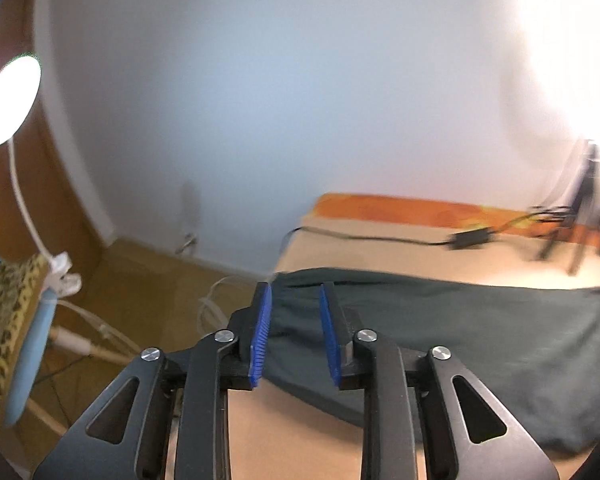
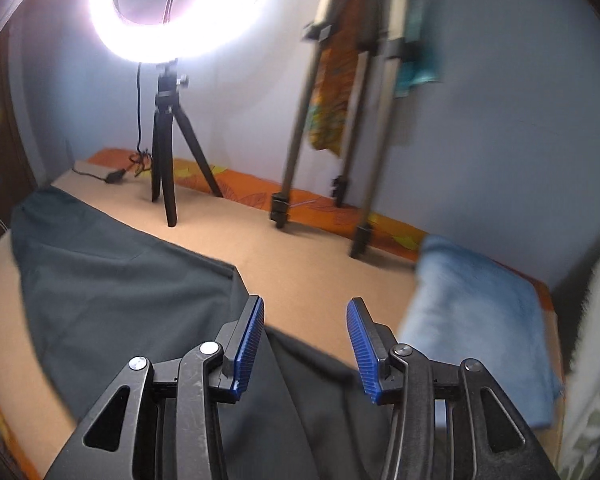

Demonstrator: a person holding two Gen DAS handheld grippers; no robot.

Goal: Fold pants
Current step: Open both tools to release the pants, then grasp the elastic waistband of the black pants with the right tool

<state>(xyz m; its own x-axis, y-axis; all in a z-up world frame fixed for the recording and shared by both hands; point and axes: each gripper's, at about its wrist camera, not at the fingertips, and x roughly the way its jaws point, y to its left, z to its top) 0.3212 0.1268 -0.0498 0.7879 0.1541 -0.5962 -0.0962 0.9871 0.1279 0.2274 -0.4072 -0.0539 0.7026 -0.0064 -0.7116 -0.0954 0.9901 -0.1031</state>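
Dark green pants lie flat across the tan table, soft, light and floppy, best pinched at a hem or waistband edge; left tool narrowly parted, right tool wider, both empty.

Left gripper: jaws parted a little, blue pads facing each other, nothing pinched between them; angled downward. Right gripper: jaws spread wider, pads clear of any contact, empty; also tilted downward. Black linkage arms symmetric on both
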